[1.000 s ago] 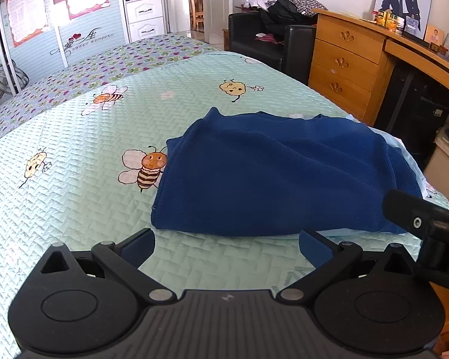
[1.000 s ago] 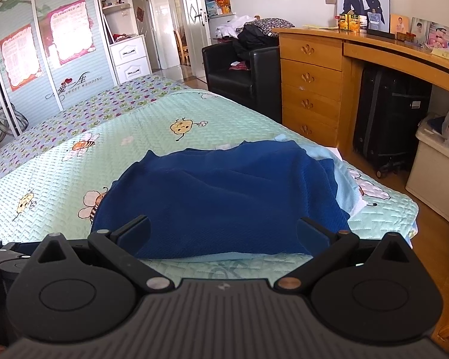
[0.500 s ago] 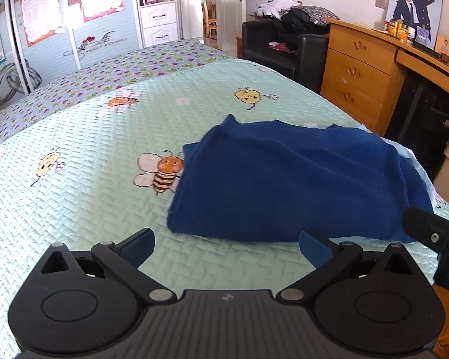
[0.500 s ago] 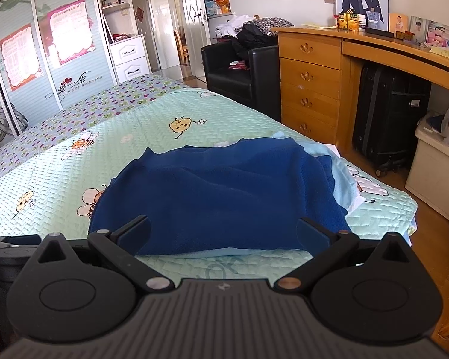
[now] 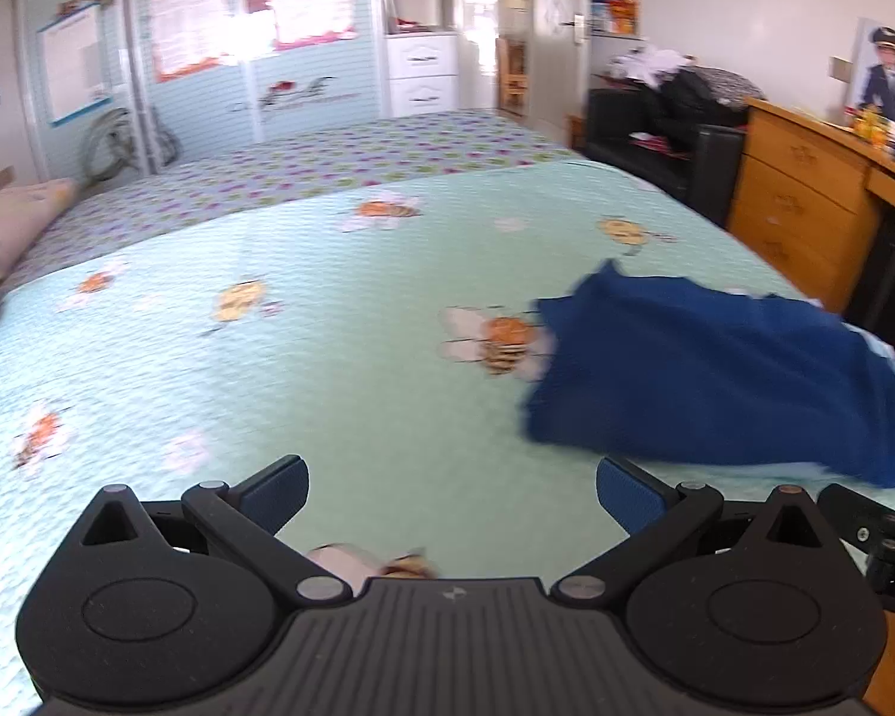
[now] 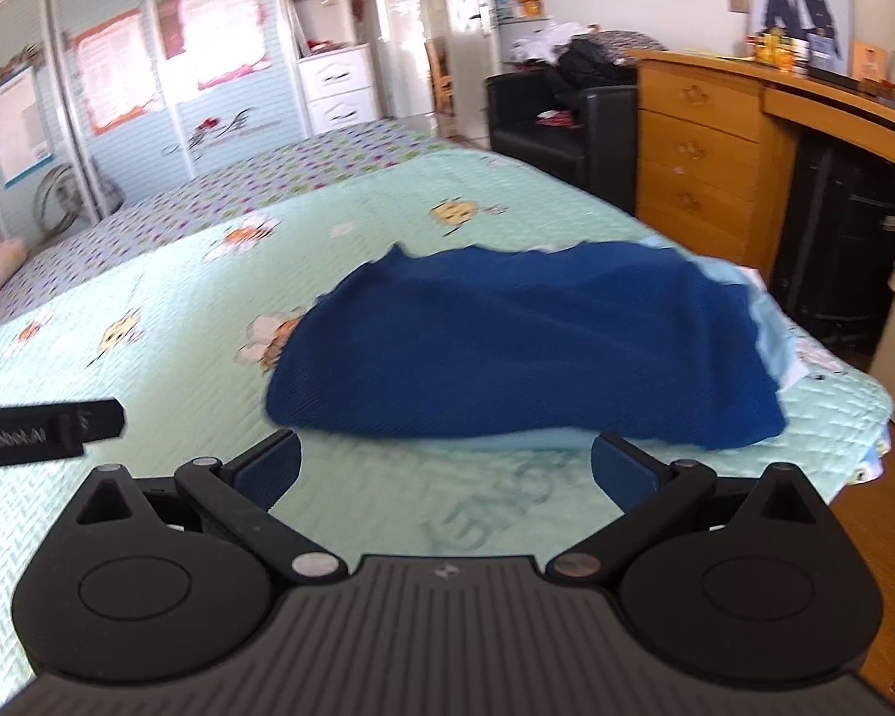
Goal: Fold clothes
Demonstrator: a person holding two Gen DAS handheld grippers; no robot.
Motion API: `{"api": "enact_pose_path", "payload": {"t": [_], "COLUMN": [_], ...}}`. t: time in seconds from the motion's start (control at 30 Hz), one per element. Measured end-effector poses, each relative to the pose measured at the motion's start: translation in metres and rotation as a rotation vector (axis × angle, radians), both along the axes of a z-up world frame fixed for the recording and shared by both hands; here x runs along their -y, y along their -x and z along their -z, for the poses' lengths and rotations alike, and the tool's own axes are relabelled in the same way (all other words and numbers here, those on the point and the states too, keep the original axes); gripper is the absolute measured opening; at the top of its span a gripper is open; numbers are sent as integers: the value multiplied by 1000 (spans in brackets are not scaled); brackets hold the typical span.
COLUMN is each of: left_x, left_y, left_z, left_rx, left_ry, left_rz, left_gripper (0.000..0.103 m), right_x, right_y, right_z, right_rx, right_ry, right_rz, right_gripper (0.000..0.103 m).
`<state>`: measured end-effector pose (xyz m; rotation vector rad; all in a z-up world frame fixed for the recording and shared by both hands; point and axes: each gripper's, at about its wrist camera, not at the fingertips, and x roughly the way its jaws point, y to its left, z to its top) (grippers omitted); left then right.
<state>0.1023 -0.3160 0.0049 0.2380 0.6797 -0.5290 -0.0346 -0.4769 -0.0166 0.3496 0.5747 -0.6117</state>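
Blue garment [image 6: 525, 346] lay folded on bed [image 6: 358, 221]; soft, limp, light; best pinched at near corners. Left gripper [image 5: 452, 486] and right gripper [image 6: 444, 462] spread wide, empty.

Folded garment [image 6: 525, 340] on bed [image 6: 358, 221], dresser [image 6: 698, 143] behind

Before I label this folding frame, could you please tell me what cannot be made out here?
- Light blue cloth under the dark blue knitted garment: mostly covered, both views.
- Garment's right end: behind the right gripper's black body, left wrist view.
- Bee prints on the green quilted bedspread: motion-blurred.
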Motion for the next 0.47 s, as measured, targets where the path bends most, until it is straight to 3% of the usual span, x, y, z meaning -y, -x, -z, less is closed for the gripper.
{"api": "enact_pose_path", "payload": {"t": [0.23, 0.4, 0.47], "left_x": [-83, -134, -154], "left_y": [-5, -4, -8], "left_z": [-6, -13, -16], "left_rx": [46, 165, 169], "left_ry": [-1, -16, -12], "left_rz": [-145, -256, -304], "left_gripper": [103, 102, 102], "right_x": [-48, -84, -99], "right_y": [-25, -47, -54], "right_z": [6, 12, 15], "right_rx": [-38, -69, -80], "right_ry": [13, 19, 23], "right_rz": [-117, -203, -236], "right_gripper": [103, 103, 103]}}
